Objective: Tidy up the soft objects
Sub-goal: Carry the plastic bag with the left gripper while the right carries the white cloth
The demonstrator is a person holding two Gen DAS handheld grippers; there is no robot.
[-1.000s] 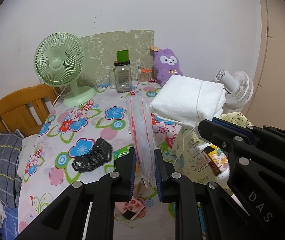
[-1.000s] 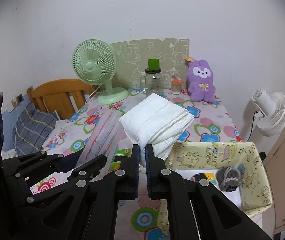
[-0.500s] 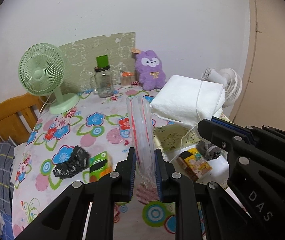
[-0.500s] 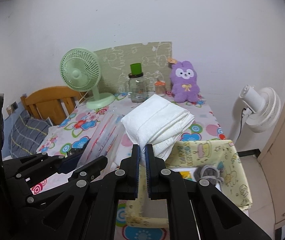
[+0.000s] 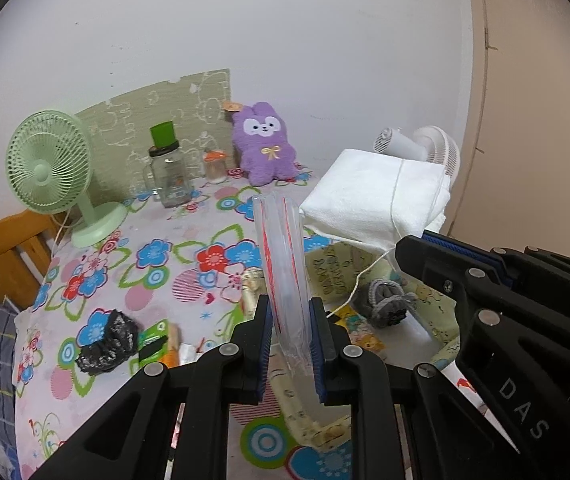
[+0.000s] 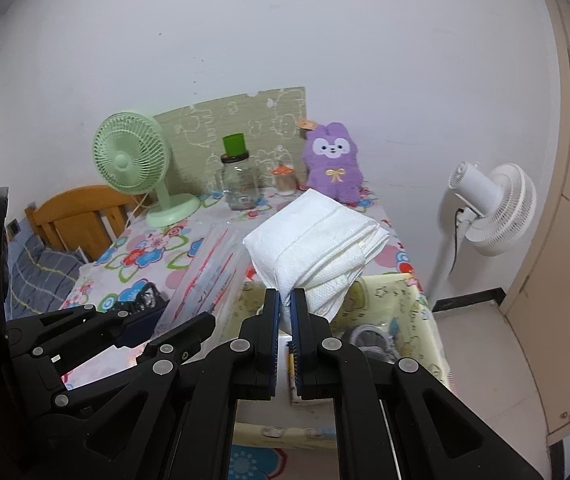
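Left wrist view: the left gripper (image 5: 289,334) has its jaws closed on the lower edge of a clear bag (image 5: 283,264) with red stripes, which stands upright between the pads and rises toward 12 o'clock. At 2 o'clock the folded white cloth (image 5: 377,204) hangs in the air, pinched by the right gripper (image 5: 425,240), a loose thread trailing down from it. Under both lies the yellow basket (image 5: 333,276), its near rim at 6 o'clock; grey socks (image 5: 385,306) sit inside. On the flowered counter (image 5: 165,264), a black wad (image 5: 107,340) lies at 9 o'clock, well apart from the jaws. A green fan (image 5: 51,172), jar (image 5: 167,176) and purple plush (image 5: 265,148) line the far edge by the wall.

Right wrist view: the right gripper (image 6: 283,312) has its jaws nearly shut, clamping the cloth (image 6: 317,236) by its lower corner; the cloth fans out toward 12 o'clock. The bag (image 6: 205,276) sits at 10 o'clock in the left gripper (image 6: 153,328). The basket (image 6: 413,300) lies below at 3 o'clock, its right rim at the counter's edge, with open floor and a white fan (image 6: 493,208) beyond.
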